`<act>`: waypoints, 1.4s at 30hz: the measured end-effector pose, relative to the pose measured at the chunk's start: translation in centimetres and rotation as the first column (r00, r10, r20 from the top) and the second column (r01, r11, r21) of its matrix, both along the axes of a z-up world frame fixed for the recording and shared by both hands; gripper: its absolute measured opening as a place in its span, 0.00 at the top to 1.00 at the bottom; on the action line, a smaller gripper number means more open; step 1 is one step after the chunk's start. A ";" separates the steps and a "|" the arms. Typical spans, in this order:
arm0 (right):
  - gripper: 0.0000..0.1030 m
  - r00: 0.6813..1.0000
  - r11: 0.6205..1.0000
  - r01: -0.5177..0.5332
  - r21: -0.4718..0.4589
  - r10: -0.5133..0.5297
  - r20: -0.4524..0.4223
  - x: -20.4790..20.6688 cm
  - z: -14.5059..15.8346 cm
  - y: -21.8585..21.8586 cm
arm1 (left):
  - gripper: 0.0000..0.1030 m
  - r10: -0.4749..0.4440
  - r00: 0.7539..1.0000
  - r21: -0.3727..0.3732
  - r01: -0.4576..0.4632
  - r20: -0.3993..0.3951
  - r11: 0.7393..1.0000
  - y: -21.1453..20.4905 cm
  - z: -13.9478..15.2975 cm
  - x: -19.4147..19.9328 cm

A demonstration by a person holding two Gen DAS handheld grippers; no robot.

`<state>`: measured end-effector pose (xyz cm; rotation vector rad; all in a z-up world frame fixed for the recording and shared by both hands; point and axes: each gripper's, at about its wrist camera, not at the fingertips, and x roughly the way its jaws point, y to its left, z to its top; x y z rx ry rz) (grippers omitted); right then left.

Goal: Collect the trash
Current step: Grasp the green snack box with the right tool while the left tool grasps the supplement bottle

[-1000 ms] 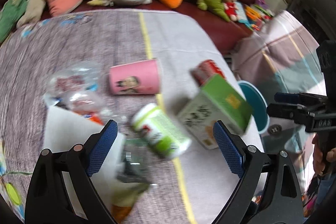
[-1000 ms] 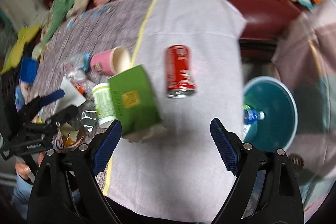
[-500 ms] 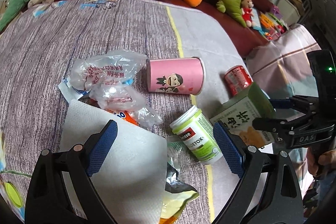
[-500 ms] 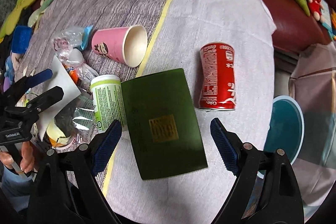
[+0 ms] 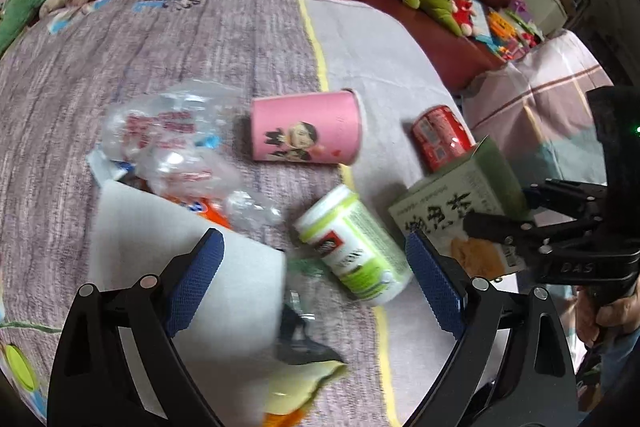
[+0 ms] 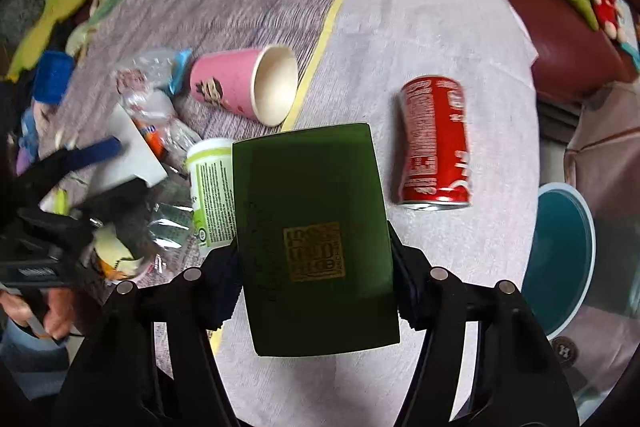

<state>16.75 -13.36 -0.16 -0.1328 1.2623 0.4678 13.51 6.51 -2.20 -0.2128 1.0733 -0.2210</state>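
One green box (image 6: 316, 235) sits between the closing right gripper (image 6: 316, 267) jaws; ahead lie one red can (image 6: 436, 143) and one pink cup (image 6: 244, 87). Left gripper (image 5: 316, 275) jaws stand apart over one green bottle (image 5: 356, 247).

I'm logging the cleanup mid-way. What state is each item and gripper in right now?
green box: between the closing right gripper jaws, pads at its sides
red can: lying on its side, dented
pink paper cup: tipped over, looks empty
white-and-green bottle: lying down, cap on
teal bin: open beside the table
left gripper: open, holding nothing
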 end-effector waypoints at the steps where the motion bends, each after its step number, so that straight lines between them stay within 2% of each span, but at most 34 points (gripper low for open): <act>1: 0.42 1.000 1.000 0.015 0.014 -0.015 0.005 -0.1 0.4 -0.6 | 0.10 -0.003 1.000 0.004 0.003 -0.006 1.000 -0.5 -0.1 0.1; 8: 0.42 0.990 0.986 0.121 0.114 -0.128 0.056 -0.9 3.3 -5.8 | 0.10 -0.006 0.998 0.043 0.009 -0.066 0.999 -4.2 -1.4 1.1; 12: 0.42 0.983 0.976 0.161 0.145 -0.172 0.062 -1.4 3.7 -8.2 | 0.10 0.021 0.992 0.061 -0.013 -0.121 0.998 -5.1 -3.0 1.9; 18: 0.42 0.975 0.960 0.202 0.193 -0.216 0.055 -1.7 3.3 -11.3 | 0.12 0.059 0.985 0.103 -0.043 -0.161 0.994 -6.0 -4.6 3.2; 19: 0.42 0.973 0.957 0.210 0.199 -0.223 0.050 -1.8 3.0 -11.7 | 0.15 0.061 0.985 0.116 -0.042 -0.161 0.992 -6.4 -4.8 3.3; 20: 0.42 0.972 0.954 0.218 0.206 -0.232 0.043 -1.8 2.7 -12.3 | 0.22 0.059 0.985 0.126 -0.039 -0.161 0.991 -6.6 -4.9 3.4; 21: 0.42 0.971 0.952 0.224 0.208 -0.237 0.039 -1.9 2.4 -12.6 | 0.30 0.055 0.985 0.137 -0.032 -0.164 0.990 -6.9 -5.2 3.5; 22: 0.42 0.969 0.949 0.233 0.211 -0.245 0.034 -1.9 2.1 -13.1 | 0.44 0.052 0.984 0.140 -0.028 -0.171 0.990 -7.2 -5.5 3.4; 23: 0.42 0.967 0.946 0.242 0.214 -0.254 0.028 -1.9 1.8 -13.5 | 0.47 0.041 0.984 0.131 -0.019 -0.172 0.991 -7.4 -5.6 3.3; 26: 0.42 0.961 0.937 0.267 0.225 -0.277 0.012 -2.0 0.9 -14.8 | 0.47 0.024 0.990 0.168 0.000 -0.142 0.986 -7.9 -5.8 2.6; 29: 0.42 0.956 0.930 0.284 0.234 -0.293 0.000 -2.0 0.3 -15.9 | 0.46 0.022 0.985 0.148 0.003 -0.169 0.989 -7.7 -6.6 2.8; 33: 0.42 0.950 0.919 0.302 0.253 -0.312 0.000 -2.1 0.1 -17.0 | 0.47 0.031 0.987 0.186 -0.001 -0.157 0.983 -8.1 -6.8 2.5; 38: 0.42 0.941 0.908 0.322 0.269 -0.338 0.013 -2.3 0.2 -18.4 | 0.49 0.030 0.992 0.207 -0.004 -0.124 0.978 -8.7 -5.9 1.7; 42: 0.42 0.931 0.895 0.342 0.285 -0.364 0.026 -2.4 0.6 -19.8 | 0.50 0.007 0.996 0.183 0.008 -0.085 0.983 -9.4 -3.7 1.0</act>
